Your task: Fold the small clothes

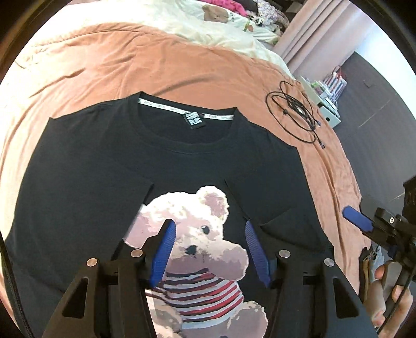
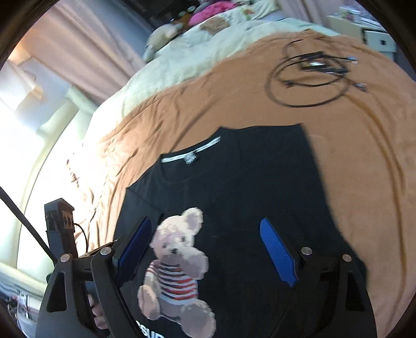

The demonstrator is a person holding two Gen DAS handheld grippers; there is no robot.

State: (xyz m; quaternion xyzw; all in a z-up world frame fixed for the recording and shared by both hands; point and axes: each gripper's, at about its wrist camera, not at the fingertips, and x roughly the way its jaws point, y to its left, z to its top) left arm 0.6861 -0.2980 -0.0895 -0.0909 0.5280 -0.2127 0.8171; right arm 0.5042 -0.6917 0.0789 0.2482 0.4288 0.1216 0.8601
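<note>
A black T-shirt with a teddy-bear print lies face up on the orange bedspread, collar away from me. Both sleeves are folded inward over the chest. My left gripper hovers open over the bear's head, with nothing between its blue pads. In the right wrist view the same shirt fills the middle, and my right gripper stands wide open above it, to the right of the bear, holding nothing. One blue finger of the right gripper shows at the shirt's right edge.
A coil of black cables lies on the bedspread beyond the shirt's right shoulder, also visible as the cable coil. A cream duvet covers the far end of the bed. A white bedside unit stands past the right edge. A hand grips the right handle.
</note>
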